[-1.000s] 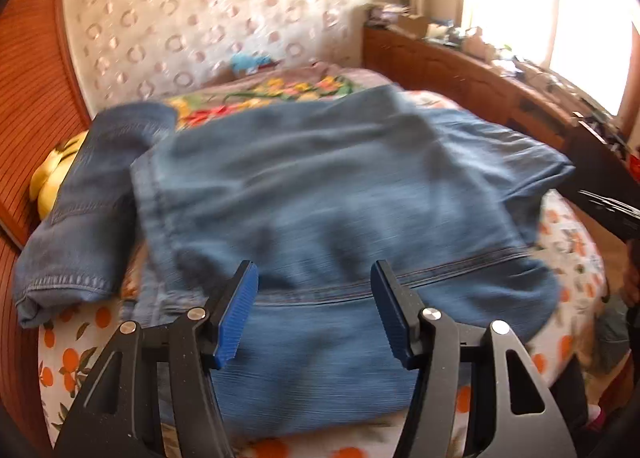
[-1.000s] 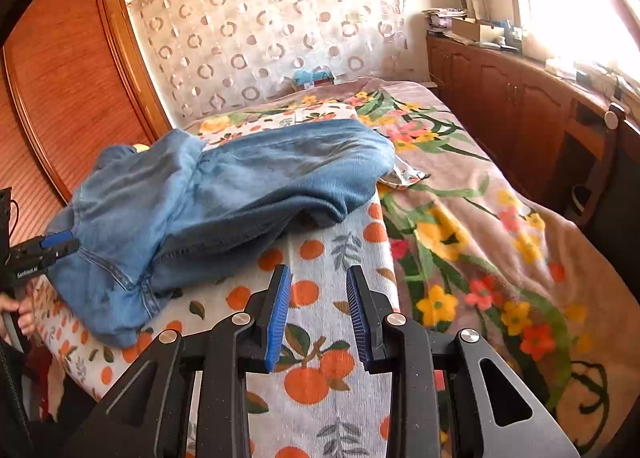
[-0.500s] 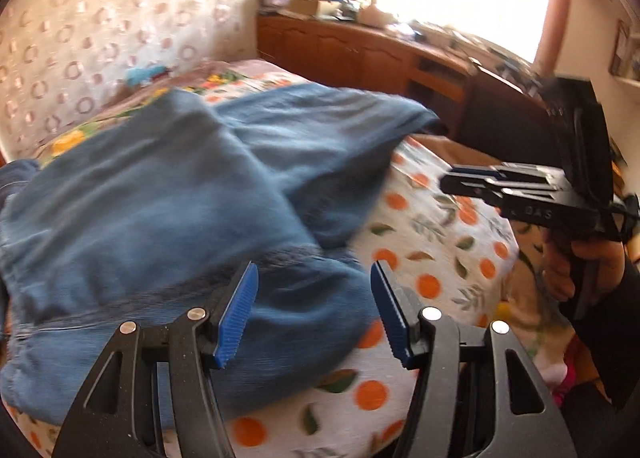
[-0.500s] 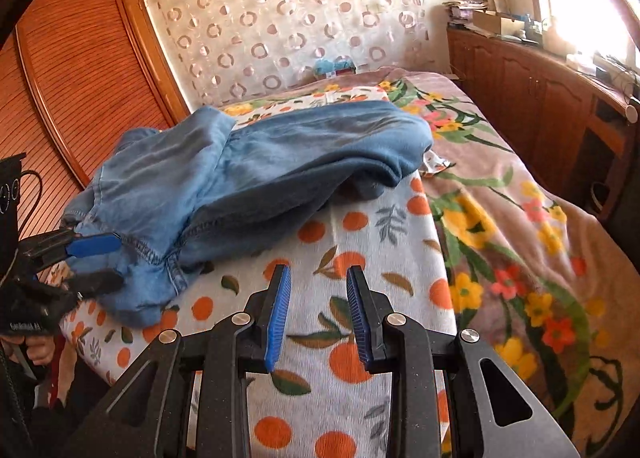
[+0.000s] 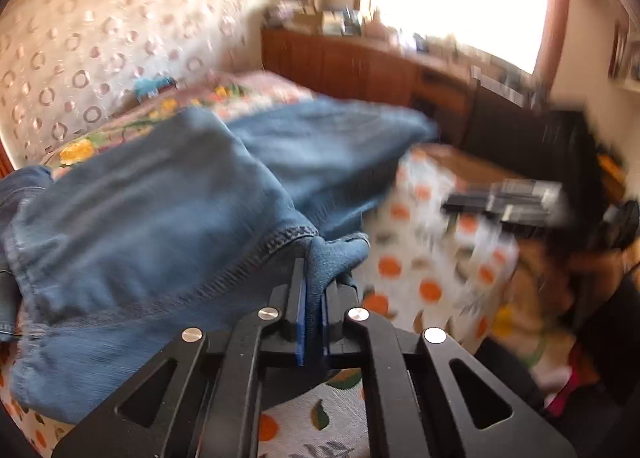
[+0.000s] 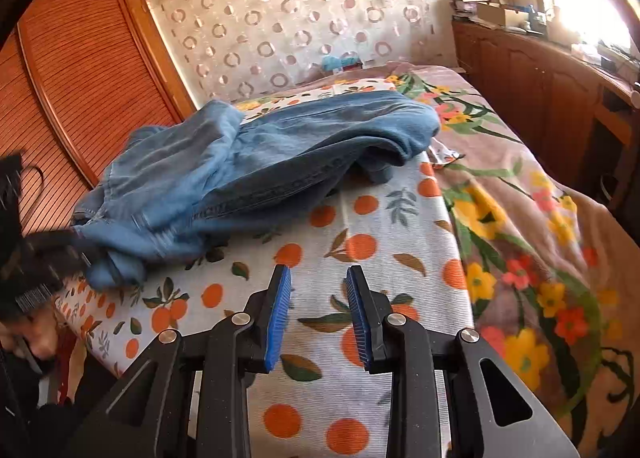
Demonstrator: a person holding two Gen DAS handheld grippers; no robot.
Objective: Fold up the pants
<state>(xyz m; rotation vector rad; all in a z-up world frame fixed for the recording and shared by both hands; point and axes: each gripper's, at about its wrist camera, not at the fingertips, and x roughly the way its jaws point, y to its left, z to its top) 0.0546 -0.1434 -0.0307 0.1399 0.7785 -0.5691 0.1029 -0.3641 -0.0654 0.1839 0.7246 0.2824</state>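
Blue denim pants (image 6: 256, 162) lie bunched across the orange-print sheet on the bed; they also fill the left wrist view (image 5: 152, 226). My left gripper (image 5: 313, 270) is shut on a fold of the pants' near edge, with cloth pinched between the blue pads. It shows blurred at the left edge of the right wrist view (image 6: 60, 246), at the pants' corner. My right gripper (image 6: 318, 278) is open and empty, over the sheet in front of the pants, apart from them. It appears blurred in the left wrist view (image 5: 504, 202).
The orange-print sheet (image 6: 360, 250) covers the near bed; a floral blanket (image 6: 520, 218) lies to its right. A wooden wardrobe (image 6: 80, 90) stands left, a wooden cabinet (image 6: 540, 74) under the window right. The bed edge (image 6: 92, 342) drops off at lower left.
My left gripper has closed on the pants' near edge; it was open half a second ago. The pants have bunched up at that corner. My right gripper stays open over the sheet.
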